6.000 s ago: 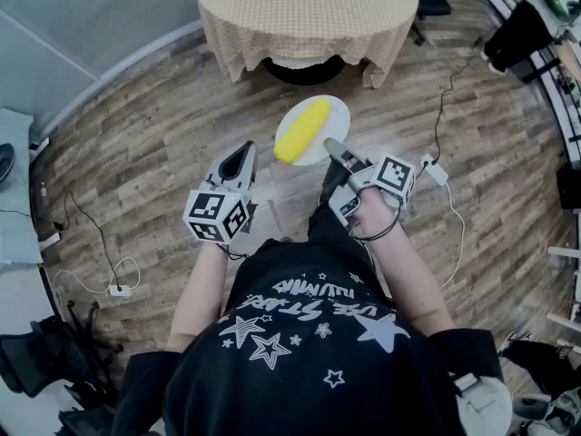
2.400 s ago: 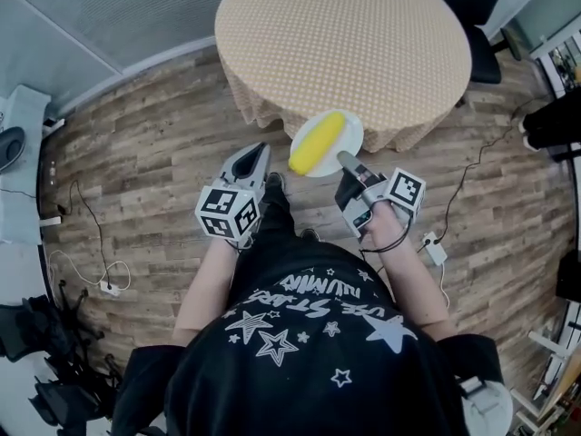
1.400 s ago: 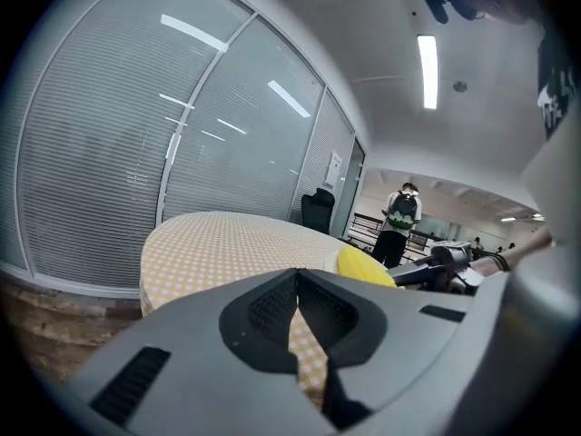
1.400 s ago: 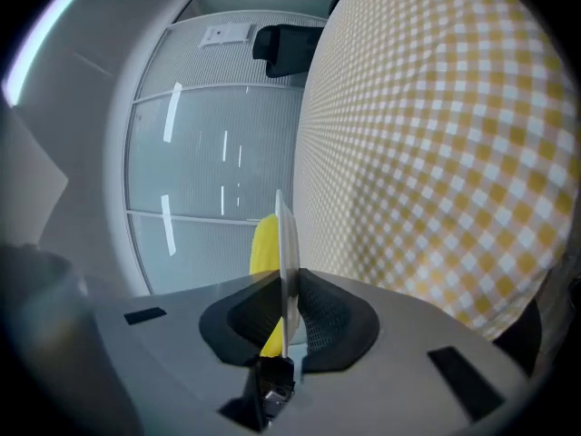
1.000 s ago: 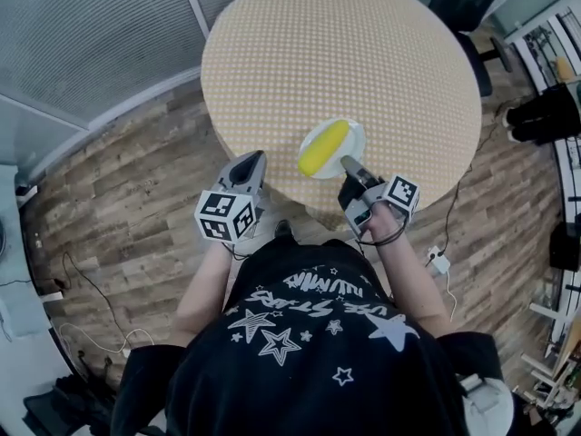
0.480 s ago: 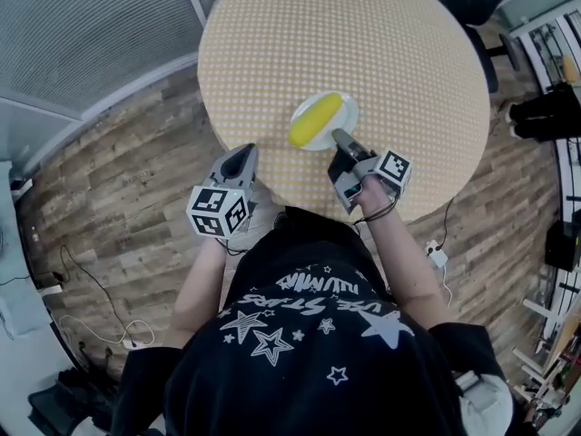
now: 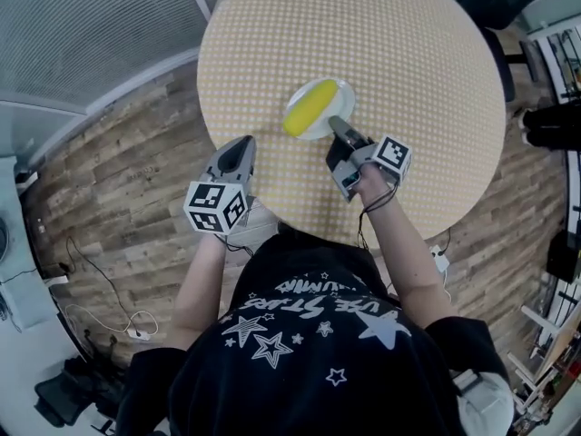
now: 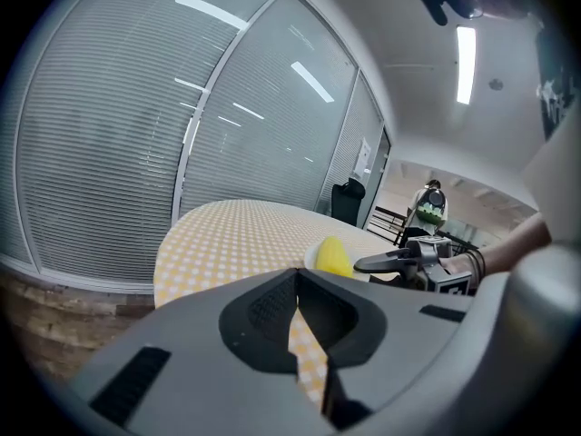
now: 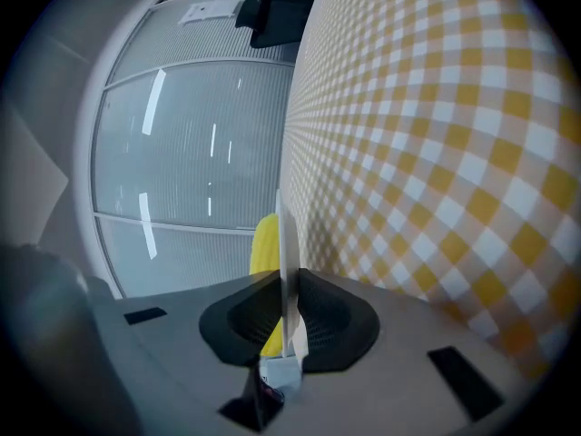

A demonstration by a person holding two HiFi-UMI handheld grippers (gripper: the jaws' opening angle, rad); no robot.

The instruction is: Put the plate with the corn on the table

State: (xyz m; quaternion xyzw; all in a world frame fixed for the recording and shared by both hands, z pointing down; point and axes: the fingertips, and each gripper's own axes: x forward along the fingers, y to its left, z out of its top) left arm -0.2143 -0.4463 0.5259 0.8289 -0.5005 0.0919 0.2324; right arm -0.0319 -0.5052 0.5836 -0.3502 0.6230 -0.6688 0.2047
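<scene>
Head view has the right gripper [image 7: 335, 125] pinching the round white plate [image 7: 343, 94] with the yellow corn cob [image 7: 307, 108] over the yellow-checked round counter [image 7: 418, 71], left gripper [image 7: 238, 149] clenched empty, so next I'd guess it's set it down level.

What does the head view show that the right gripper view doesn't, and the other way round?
Head view only: the left gripper, the person's shirt, the wood floor and the whole round table.
Right gripper view only: the right gripper from close up, with its jaws shut on the rim of the plate, which is seen edge-on.
Both: the plate, the corn and the table's checked top.
</scene>
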